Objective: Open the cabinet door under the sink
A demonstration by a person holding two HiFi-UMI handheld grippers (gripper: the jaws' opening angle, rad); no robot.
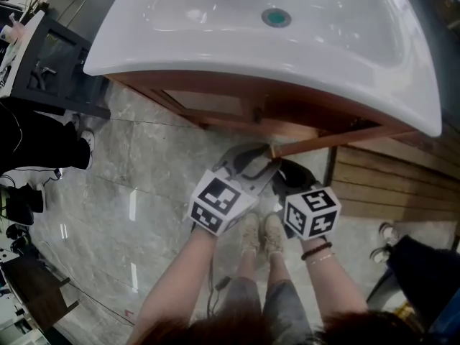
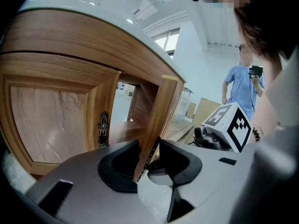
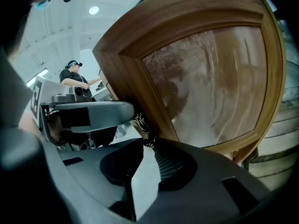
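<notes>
The sink (image 1: 345, 56) is white, the cabinet door (image 3: 210, 78) brown wood-grain, the floor (image 1: 136, 185) grey marble-veined.

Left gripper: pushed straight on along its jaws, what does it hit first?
The open cabinet door: its edge sits between the left gripper's jaws, so it would likely butt that edge at once.

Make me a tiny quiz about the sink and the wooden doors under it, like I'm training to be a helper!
1. True or false: both doors under the sink are shut.
2. What stands between the jaws of the left gripper? A) a towel B) the edge of the open door C) a tap
3. Fill in: the sink is ___ in colour.
Key: 1 false, one door stands open; 2 B; 3 white.
</notes>
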